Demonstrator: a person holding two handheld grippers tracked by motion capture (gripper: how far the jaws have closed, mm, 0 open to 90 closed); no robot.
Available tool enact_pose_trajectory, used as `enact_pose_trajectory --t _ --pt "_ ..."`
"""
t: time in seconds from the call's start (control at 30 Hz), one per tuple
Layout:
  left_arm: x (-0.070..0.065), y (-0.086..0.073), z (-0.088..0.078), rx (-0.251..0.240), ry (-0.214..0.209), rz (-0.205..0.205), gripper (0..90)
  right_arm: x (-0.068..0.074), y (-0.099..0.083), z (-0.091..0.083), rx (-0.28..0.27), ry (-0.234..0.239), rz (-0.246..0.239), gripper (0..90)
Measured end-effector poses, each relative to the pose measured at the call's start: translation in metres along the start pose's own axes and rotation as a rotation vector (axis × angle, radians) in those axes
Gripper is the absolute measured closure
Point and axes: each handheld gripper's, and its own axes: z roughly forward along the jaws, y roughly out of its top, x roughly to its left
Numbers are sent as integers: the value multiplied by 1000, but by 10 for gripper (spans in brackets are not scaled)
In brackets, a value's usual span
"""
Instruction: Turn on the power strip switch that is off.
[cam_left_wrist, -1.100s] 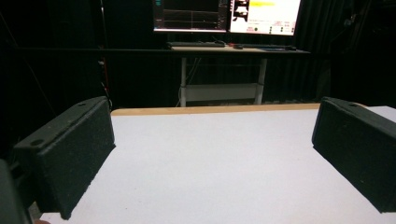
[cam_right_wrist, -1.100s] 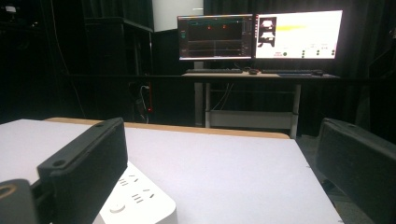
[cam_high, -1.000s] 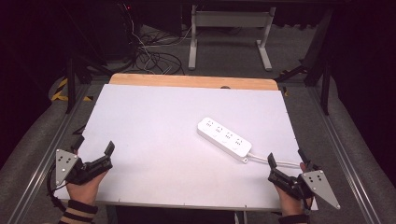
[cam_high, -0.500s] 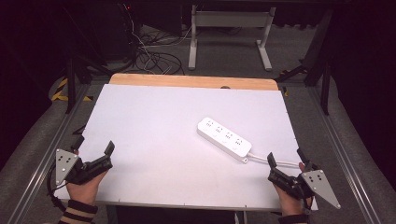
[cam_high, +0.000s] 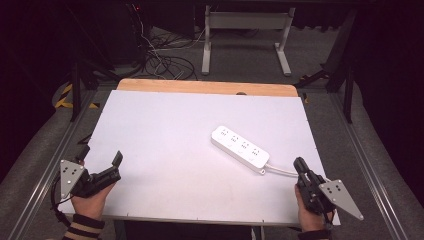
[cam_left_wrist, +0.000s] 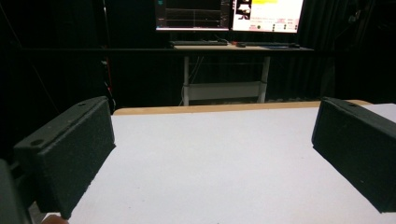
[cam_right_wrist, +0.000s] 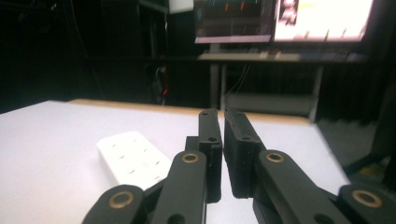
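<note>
White plastic, the power strip (cam_high: 241, 148) lies untouched right of the table's (cam_high: 165, 130) middle, so nothing looks begun. Left gripper (cam_high: 99, 164), well away toward the near-left corner, gapes empty; right gripper (cam_high: 300, 164), just beside the strip's cable end, is clenched on nothing.

black grippers with brass screws, grey three-cornered plates; striped sleeve cuff (cam_high: 82, 229) on left.
</note>
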Motion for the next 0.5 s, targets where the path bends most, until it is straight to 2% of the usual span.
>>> enact_pose_trajectory --t 0.03,0.1,0.3,0.43,0.5 --pt "0 0 0 -1 2 1 0 0 1 1 26 8 10 900" --pt "0 0 0 3 3 5 0 0 5 1 44 23 0 900" --pt "0 -1 1 11 0 1 0 6 25 0 55 40 -74 900" --pt "-1 -2 2 12 5 11 0 11 41 2 85 47 -76 900" --pt "-1 -2 2 15 5 9 0 15 49 5 106 60 -96 900"
